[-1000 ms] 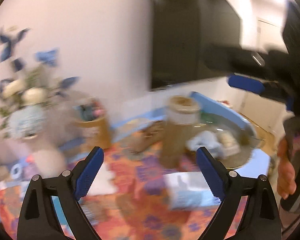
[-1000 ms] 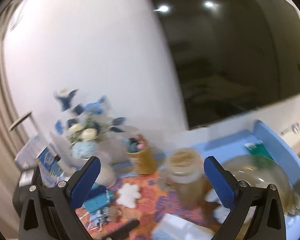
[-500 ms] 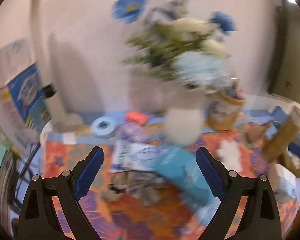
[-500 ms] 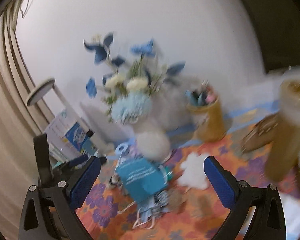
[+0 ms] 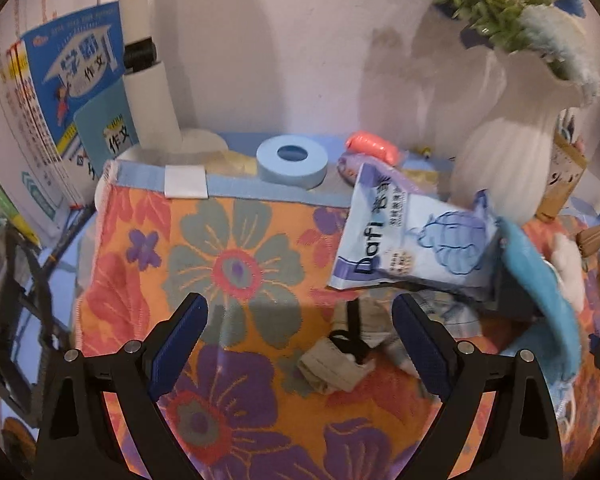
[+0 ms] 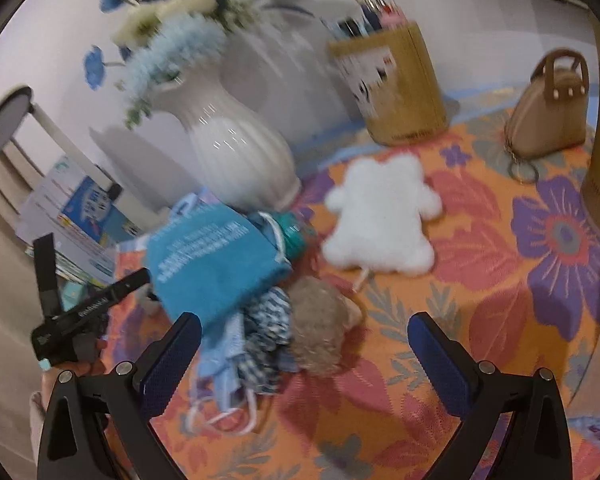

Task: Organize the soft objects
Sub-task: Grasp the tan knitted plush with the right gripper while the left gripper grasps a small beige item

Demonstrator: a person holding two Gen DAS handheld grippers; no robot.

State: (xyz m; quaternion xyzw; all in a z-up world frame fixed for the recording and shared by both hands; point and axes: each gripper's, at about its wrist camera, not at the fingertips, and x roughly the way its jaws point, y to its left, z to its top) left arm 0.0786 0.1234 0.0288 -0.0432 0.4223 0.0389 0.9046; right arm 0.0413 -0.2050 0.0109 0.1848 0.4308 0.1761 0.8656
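Note:
A pile of soft things lies on the floral cloth (image 5: 236,268). In it are a teal drawstring pouch (image 6: 212,264), blue patterned fabric (image 6: 268,332), a brown fuzzy piece (image 6: 320,324) and pale blue face masks (image 6: 220,380). A white fluffy plush (image 6: 380,212) lies apart, to the right of the pile. My right gripper (image 6: 306,360) hangs open just above the brown piece and the fabric, holding nothing. My left gripper (image 5: 300,344) is open and empty over the cloth. A beige bundle with a black band (image 5: 340,356) sits between its fingers, below a tissue pack (image 5: 412,240).
A white vase of flowers (image 6: 236,148) stands behind the pile. A pen holder (image 6: 396,84) and a tan handbag (image 6: 552,116) stand further right. A blue tape roll (image 5: 292,160), an orange object (image 5: 374,146) and books (image 5: 60,100) line the back left. A hand (image 6: 80,368) appears at the left.
Both views have swung down and to the left, from the wall and dark screen to the pile on the cloth. Both pairs of jaws stayed wide open.

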